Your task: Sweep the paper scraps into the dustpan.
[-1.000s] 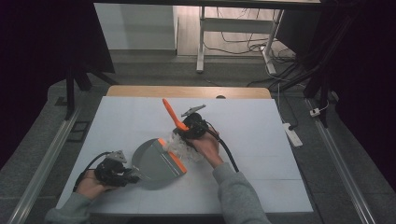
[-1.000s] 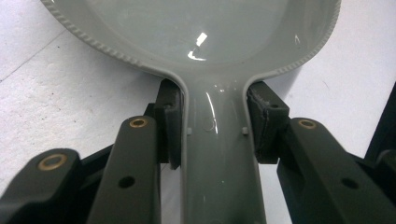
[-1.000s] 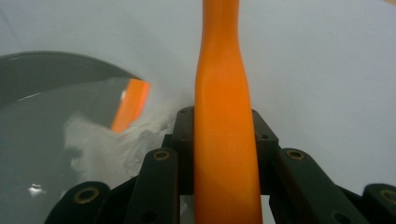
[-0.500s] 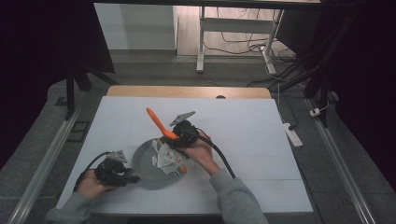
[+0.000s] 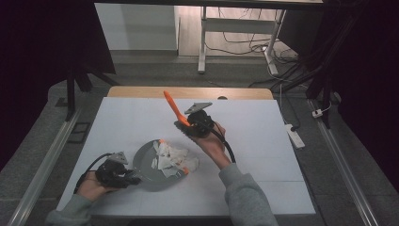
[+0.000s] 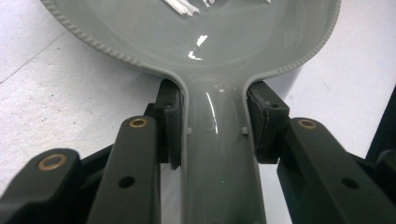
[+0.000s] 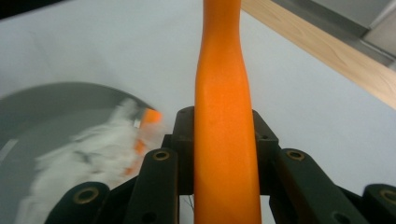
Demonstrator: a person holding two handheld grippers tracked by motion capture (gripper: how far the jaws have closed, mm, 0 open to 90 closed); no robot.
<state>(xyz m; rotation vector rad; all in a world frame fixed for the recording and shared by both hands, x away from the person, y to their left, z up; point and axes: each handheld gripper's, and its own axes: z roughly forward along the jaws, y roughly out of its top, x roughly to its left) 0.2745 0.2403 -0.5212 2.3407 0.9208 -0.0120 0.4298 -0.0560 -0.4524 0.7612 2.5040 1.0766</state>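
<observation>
The left claw (image 5: pixel 127 178) is clamped on the handle (image 6: pixel 219 154) of a grey dustpan (image 5: pixel 150 165), its pads pressing both sides of the neck (seen close in the left gripper view). The pan lies flat on the white tabletop (image 5: pixel 263 141) with crumpled white paper (image 5: pixel 171 156) in it. The right claw (image 5: pixel 184 126) grips an orange brush handle (image 5: pixel 171 107), lifted above the tabletop, just beyond the pan's far edge.

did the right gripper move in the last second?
Yes. The right gripper with the orange tool dipped toward the grey dustpan, then came back toward the table's wooden far edge.
</observation>
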